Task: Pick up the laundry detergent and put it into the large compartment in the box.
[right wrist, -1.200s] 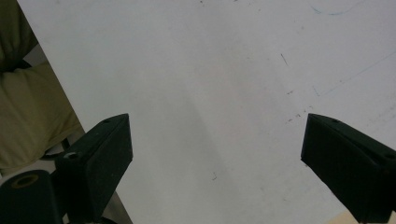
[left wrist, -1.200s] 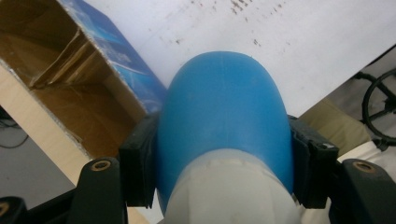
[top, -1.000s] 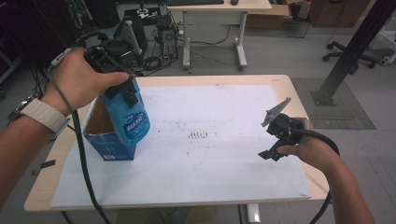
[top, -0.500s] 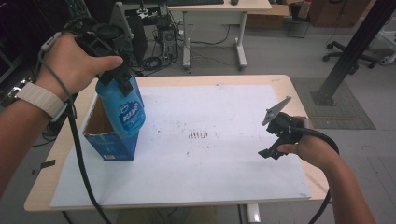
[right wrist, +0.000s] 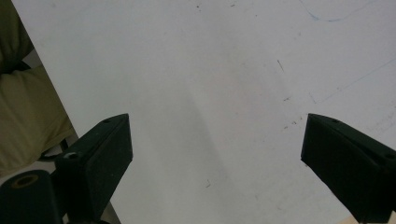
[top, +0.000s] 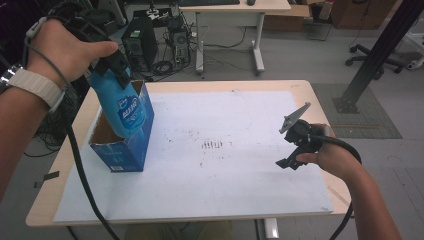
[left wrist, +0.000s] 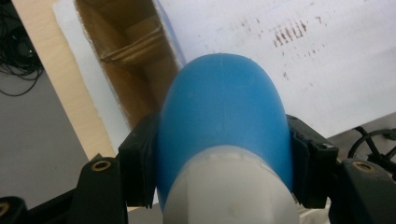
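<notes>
A blue bottle (top: pixel 123 111) with a pale neck hangs tilted over an open blue cardboard box (top: pixel 126 156) at the table's left. Its lower end is level with the box mouth. My left gripper (top: pixel 113 66) is shut on the bottle's upper part, and in the left gripper view the black pads (left wrist: pixel 140 163) press both sides of the bottle (left wrist: pixel 224 107) above the box's brown inside (left wrist: pixel 135 46). My right gripper (top: pixel 291 151) hovers low over the white sheet at the right, open with nothing between its jaws (right wrist: pixel 215 158).
A large white paper sheet (top: pixel 225 180) with faint dark marks covers most of the wooden table (top: pixel 50 200). Cables trail from both grippers. Beyond the table stand a desk, computer gear and a black post.
My left hand has raised the bottle up out of the box and drawn it slightly left. The right hand has stayed where it was.
</notes>
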`<move>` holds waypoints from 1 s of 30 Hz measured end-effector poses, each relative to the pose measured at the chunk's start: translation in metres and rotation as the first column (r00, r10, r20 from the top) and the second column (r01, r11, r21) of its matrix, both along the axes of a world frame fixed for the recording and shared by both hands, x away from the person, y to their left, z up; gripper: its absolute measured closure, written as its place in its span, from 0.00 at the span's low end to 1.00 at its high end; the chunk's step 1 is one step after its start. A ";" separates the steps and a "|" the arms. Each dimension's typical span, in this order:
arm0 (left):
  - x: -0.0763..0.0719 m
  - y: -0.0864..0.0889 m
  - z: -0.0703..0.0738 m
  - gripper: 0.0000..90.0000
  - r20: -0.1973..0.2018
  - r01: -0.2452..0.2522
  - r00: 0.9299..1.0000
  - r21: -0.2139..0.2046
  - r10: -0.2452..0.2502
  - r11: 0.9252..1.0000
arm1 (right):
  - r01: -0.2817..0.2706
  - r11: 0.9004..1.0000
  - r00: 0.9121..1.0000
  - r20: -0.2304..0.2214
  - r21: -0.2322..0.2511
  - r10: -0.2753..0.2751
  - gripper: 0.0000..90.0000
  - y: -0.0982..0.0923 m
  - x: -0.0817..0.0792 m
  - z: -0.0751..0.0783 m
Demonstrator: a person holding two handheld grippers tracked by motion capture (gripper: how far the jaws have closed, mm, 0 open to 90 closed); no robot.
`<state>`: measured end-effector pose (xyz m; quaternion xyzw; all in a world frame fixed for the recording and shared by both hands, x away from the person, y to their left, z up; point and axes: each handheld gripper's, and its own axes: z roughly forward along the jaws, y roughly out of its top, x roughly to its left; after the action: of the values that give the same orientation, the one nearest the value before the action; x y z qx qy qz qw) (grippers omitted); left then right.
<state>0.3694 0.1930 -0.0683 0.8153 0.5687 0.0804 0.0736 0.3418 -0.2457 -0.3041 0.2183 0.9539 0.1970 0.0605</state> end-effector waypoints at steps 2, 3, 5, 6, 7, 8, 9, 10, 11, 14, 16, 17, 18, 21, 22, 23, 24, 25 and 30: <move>0.002 0.003 0.001 0.42 0.003 -0.014 1.000 -0.012 0.014 1.000 | -0.002 1.000 1.000 0.000 0.000 0.002 0.10 0.000 0.001 0.000; 0.003 0.005 0.002 0.42 0.001 -0.023 1.000 -0.016 0.023 1.000 | -0.003 1.000 1.000 -0.001 -0.002 0.003 0.10 0.001 0.001 0.000; 0.004 0.008 0.003 0.42 0.002 -0.036 0.999 -0.021 0.036 0.999 | -0.003 1.000 1.000 -0.002 -0.001 0.002 0.10 0.000 0.001 -0.001; 0.006 0.011 0.005 0.42 0.003 -0.049 0.999 -0.021 0.049 0.999 | -0.001 1.000 1.000 -0.004 -0.002 0.001 0.10 0.000 0.002 -0.002; 0.006 0.011 0.005 0.42 0.003 -0.049 0.999 -0.021 0.049 0.999 | -0.001 1.000 1.000 -0.004 -0.002 0.001 0.10 0.000 0.002 -0.002; 0.007 0.012 0.005 0.42 0.005 -0.055 0.998 -0.021 0.055 0.998 | -0.001 1.000 1.000 -0.003 -0.007 0.001 0.10 0.000 0.002 -0.002; 0.008 0.014 0.006 0.42 0.006 -0.061 0.998 -0.020 0.061 0.998 | -0.001 1.000 1.000 -0.003 -0.007 0.001 0.10 0.000 0.002 -0.002; 0.009 0.015 0.007 0.42 0.005 -0.067 0.998 -0.018 0.067 0.998 | -0.002 1.000 1.000 -0.004 -0.008 0.002 0.10 0.000 0.002 -0.002; 0.009 0.016 0.007 0.42 0.007 -0.074 0.997 -0.018 0.074 0.997 | -0.003 1.000 1.000 -0.003 -0.006 0.003 0.10 -0.001 0.003 -0.002; 0.012 0.020 0.008 0.42 0.012 -0.096 0.995 -0.021 0.096 0.995 | -0.003 1.000 1.000 -0.004 -0.007 0.003 0.10 -0.001 0.003 -0.001; 0.013 0.022 0.008 0.42 0.017 -0.106 0.994 -0.019 0.106 0.994 | -0.003 1.000 1.000 -0.002 -0.007 0.003 0.10 -0.001 0.004 -0.001; 0.014 0.024 0.007 0.42 0.016 -0.115 0.993 -0.017 0.115 0.993 | -0.004 1.000 1.000 -0.003 -0.007 0.004 0.10 -0.001 0.004 -0.001; 0.015 0.025 0.007 0.42 0.016 -0.118 0.993 -0.014 0.119 0.993 | -0.004 1.000 1.000 -0.003 -0.006 0.004 0.10 -0.001 0.004 -0.001; 0.017 0.028 0.006 0.42 0.022 -0.136 0.990 -0.010 0.136 0.991 | -0.003 1.000 1.000 -0.006 -0.009 0.003 0.10 -0.001 0.005 -0.002; 0.018 0.029 0.006 0.42 0.025 -0.139 0.990 -0.009 0.139 0.990 | -0.005 1.000 1.000 -0.006 -0.010 0.005 0.10 -0.001 0.005 -0.002; 0.018 0.029 0.005 0.42 0.030 -0.147 0.989 -0.009 0.148 0.989 | -0.005 1.000 1.000 -0.006 -0.010 0.005 0.10 -0.001 0.005 -0.002; 0.019 0.031 0.005 0.42 0.029 -0.147 0.989 -0.007 0.147 0.989 | -0.005 1.000 1.000 -0.007 -0.010 0.005 0.10 -0.001 0.005 -0.003; 0.019 0.032 0.004 0.42 0.031 -0.156 0.987 -0.009 0.156 0.988 | -0.005 1.000 1.000 -0.009 -0.009 0.005 0.10 -0.001 0.006 -0.003; 0.023 0.037 -0.001 0.42 0.039 -0.172 0.984 -0.011 0.172 0.985 | -0.005 1.000 1.000 -0.011 -0.010 0.005 0.10 0.000 0.006 -0.004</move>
<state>0.3919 0.2302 -0.0689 0.7611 0.6356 0.1006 0.0810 0.3482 -0.2460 -0.3078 0.2167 0.9557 0.1912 0.0560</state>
